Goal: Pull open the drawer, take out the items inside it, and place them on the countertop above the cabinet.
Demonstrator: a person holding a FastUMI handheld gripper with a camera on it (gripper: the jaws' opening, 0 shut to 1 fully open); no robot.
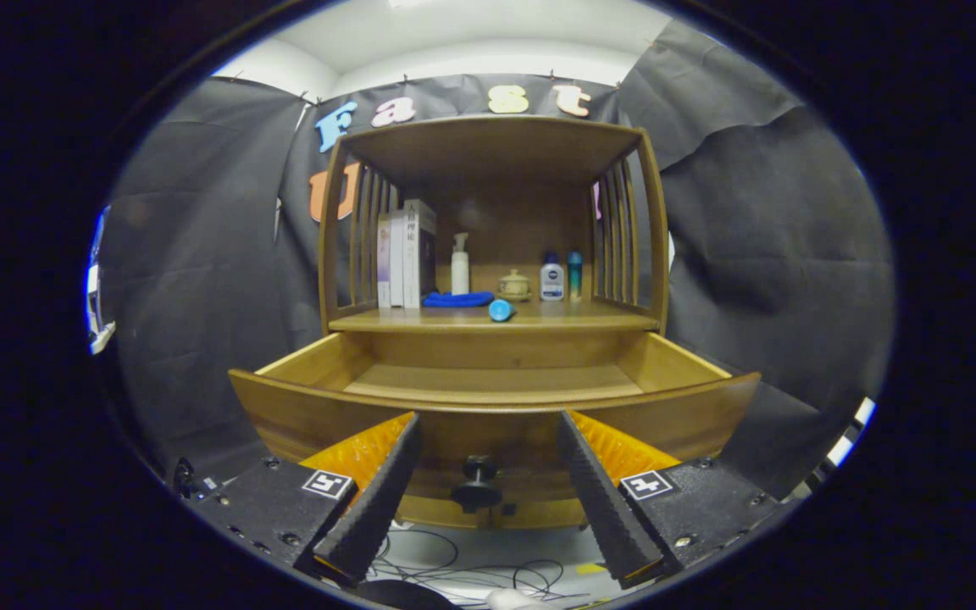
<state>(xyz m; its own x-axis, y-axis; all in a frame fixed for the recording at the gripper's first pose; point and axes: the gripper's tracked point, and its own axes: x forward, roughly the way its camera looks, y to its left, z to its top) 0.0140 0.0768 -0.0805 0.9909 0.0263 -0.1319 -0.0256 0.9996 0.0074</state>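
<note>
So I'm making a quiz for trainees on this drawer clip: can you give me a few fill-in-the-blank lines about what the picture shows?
1. The drawer is pulled ____.
2. The dark drawer knob sits ____ the gripper's two fingers, untouched.
3. The gripper's jaws are ____.
4. The blue cloth lies on the countertop in front of the ____ pump bottle.

Missing words: open; between; open; white
</note>
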